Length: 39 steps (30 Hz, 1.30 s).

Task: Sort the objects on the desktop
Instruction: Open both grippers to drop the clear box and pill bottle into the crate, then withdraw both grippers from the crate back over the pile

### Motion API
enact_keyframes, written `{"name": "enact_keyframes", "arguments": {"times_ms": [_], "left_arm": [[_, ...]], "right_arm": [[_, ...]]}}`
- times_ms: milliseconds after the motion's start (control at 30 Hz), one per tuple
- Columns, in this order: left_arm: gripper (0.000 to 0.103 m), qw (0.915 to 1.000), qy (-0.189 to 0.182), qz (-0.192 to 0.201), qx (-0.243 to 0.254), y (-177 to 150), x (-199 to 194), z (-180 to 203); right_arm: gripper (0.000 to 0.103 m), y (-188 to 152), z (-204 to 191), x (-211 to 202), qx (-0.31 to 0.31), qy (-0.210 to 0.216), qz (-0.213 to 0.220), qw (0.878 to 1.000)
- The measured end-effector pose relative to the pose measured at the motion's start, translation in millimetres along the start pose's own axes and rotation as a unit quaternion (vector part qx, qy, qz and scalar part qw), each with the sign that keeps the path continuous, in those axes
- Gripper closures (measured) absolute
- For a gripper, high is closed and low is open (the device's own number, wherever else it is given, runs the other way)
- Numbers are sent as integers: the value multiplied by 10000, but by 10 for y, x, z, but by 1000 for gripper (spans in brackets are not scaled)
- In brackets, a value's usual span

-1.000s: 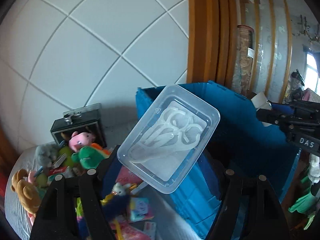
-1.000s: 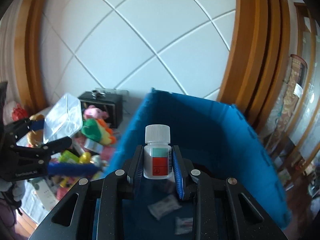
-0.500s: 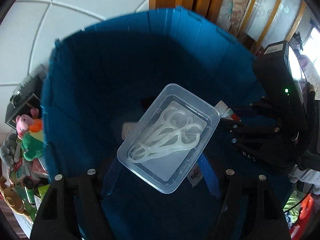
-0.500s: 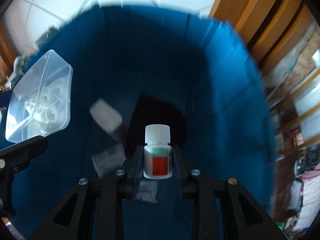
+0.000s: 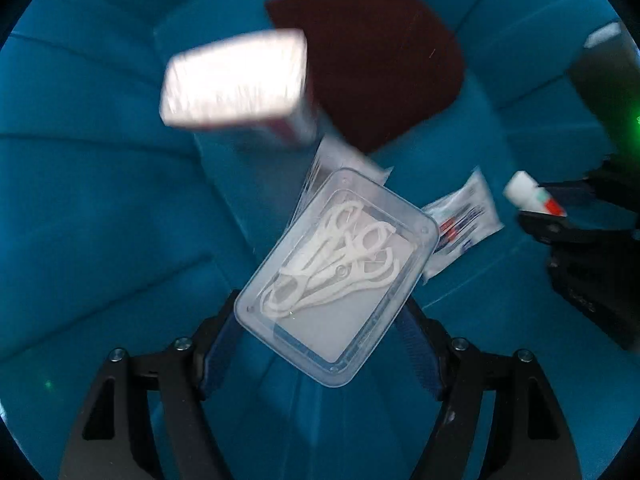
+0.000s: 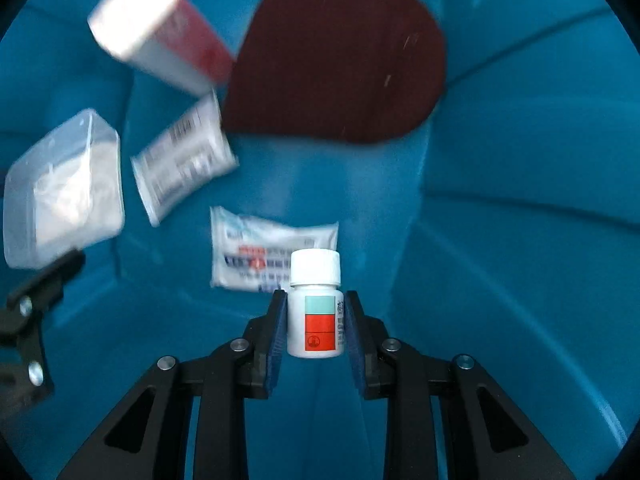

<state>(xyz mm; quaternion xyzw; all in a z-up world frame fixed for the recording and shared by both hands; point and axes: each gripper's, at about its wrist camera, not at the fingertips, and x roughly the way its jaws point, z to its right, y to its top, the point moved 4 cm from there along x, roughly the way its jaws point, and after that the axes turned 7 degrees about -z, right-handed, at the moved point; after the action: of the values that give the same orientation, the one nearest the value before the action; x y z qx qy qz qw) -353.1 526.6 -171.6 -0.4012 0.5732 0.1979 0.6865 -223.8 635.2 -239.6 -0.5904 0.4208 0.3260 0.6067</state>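
Note:
Both grippers are down inside a blue bin (image 5: pixel 100 208) (image 6: pixel 520 220). My left gripper (image 5: pixel 320 332) is shut on a clear plastic box (image 5: pixel 336 276) that holds several white floss picks. The box also shows at the left of the right wrist view (image 6: pixel 64 188). My right gripper (image 6: pixel 316 320) is shut on a white pill bottle (image 6: pixel 316 312) with a green and red label, upright between the blue pads. The bottle shows at the right of the left wrist view (image 5: pixel 532 194).
On the bin floor lie a white and red carton (image 5: pixel 236 84) (image 6: pixel 160 32), a flat white packet (image 6: pixel 180 164), and a printed sachet (image 5: pixel 464 220) (image 6: pixel 264 252). A dark red patch (image 5: pixel 376 60) (image 6: pixel 340 60) covers the far floor.
Both grippers have gone from above the table clutter over the bin's rim and down deep into the bin. Each keeps hold of its object. The floor items now look much closer.

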Motion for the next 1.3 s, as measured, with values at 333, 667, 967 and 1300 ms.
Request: {"name": "enact_keyframes", "arguments": {"times_ms": [333,667,967,1300], "left_arm": [[14,9988,105,-408,256,-15,220,67],[14,9975,58,-453,539,-71,218,128],[14,9975,-249,98,658,-138,-192,184],[14,9852,-281,1463,847,-647,-1064,106]], "right_arm": [[76,-56,-87,361,-258,133,-826,9962],[57,-148,-104,357,-354,107,-1093,9933],[30,-325,41,-343,-418,-177,-419,9981],[17,-584,-84,-1145,-204,-556,1062,9926]]}}
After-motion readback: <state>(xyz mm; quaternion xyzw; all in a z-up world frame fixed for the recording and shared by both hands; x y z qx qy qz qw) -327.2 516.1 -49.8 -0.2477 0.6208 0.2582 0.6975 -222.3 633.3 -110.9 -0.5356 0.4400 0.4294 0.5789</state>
